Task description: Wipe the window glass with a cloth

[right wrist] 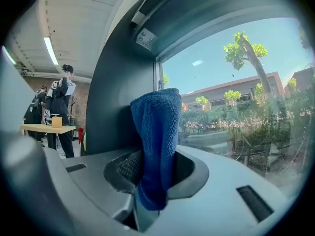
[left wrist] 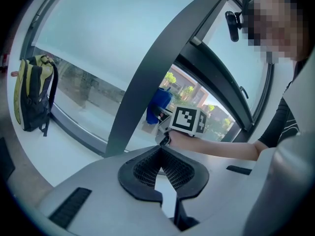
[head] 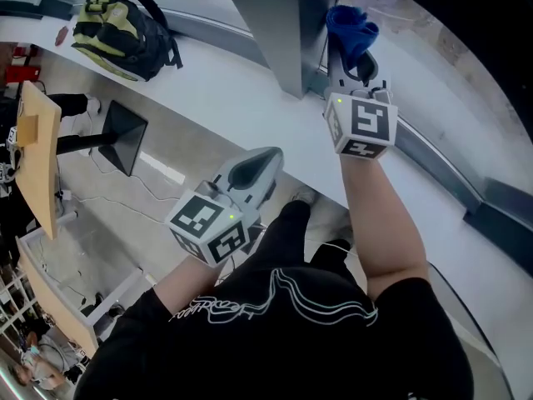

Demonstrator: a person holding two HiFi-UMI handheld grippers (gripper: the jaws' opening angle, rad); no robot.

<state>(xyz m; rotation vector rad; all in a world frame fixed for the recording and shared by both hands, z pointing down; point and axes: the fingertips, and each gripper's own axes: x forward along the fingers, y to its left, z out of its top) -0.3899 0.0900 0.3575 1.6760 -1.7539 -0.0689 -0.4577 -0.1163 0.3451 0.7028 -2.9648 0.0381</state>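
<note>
A blue cloth (right wrist: 156, 141) stands folded upright, clamped in my right gripper (right wrist: 153, 170), which is shut on it. That right gripper (head: 354, 61) is raised to the window glass (right wrist: 236, 97) just right of the dark grey frame post (head: 287, 23), with the blue cloth (head: 350, 27) bunched at its tip by the pane. My left gripper (head: 250, 173) hangs lower, over the white sill (head: 208, 82), away from the glass. Its jaws (left wrist: 160, 170) meet at the front with nothing between them. In the left gripper view the cloth (left wrist: 157, 104) shows beside the post.
A black and yellow-green backpack (head: 125, 27) leans on the sill at the far left. A wooden table (head: 37, 152) and a dark stand (head: 117, 136) are on the floor at left. A lower window frame rail (head: 450, 177) runs along the right. A person (right wrist: 63, 107) stands behind.
</note>
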